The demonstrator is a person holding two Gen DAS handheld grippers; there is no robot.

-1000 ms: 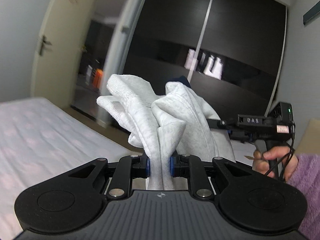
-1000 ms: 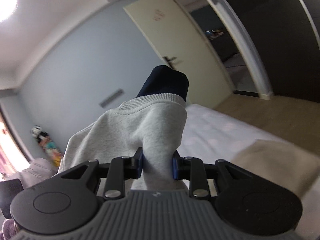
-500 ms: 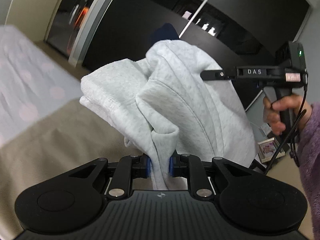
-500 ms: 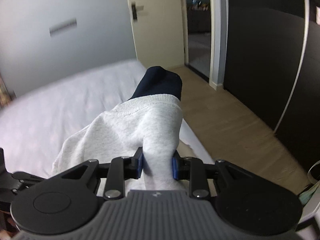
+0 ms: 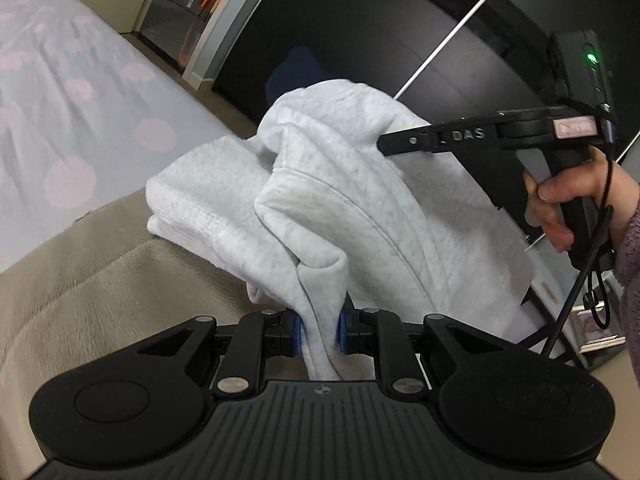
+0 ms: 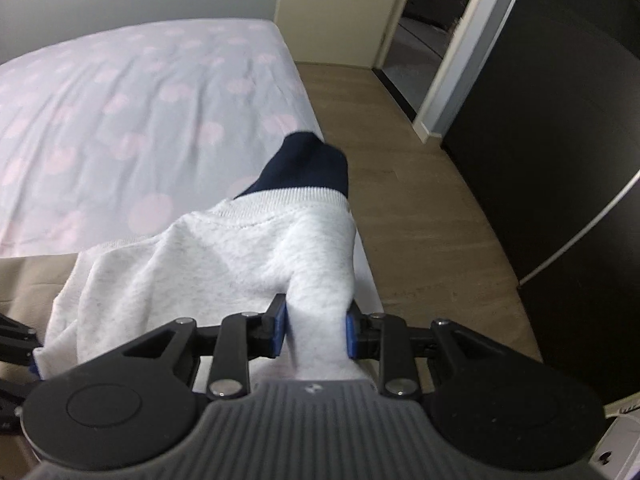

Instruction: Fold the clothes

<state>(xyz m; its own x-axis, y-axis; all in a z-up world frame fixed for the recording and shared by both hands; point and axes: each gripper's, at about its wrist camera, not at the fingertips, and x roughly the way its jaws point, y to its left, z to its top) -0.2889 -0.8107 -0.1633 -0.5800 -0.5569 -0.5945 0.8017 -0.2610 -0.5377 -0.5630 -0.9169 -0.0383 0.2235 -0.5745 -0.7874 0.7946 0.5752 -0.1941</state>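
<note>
Grey and soft, the sweatshirt (image 5: 352,200) hangs bunched up in the air between two grippers, over a tan blanket (image 5: 100,280) at the end of a bed with a pink-dotted sheet (image 5: 60,100). The left gripper (image 5: 319,330) pinches a fold of it tight between its blue pads. A dark blue cuff (image 6: 308,168) sticks out past the grey cloth. The right gripper (image 6: 316,330) has the cloth between its jaws too, and they are opening a little. A hand (image 5: 576,196) holds its handle.

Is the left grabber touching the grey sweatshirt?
Touching. In the left wrist view, the left gripper has its blue pads pressed against both sides of a bunched fold of the grey sweatshirt.
</note>
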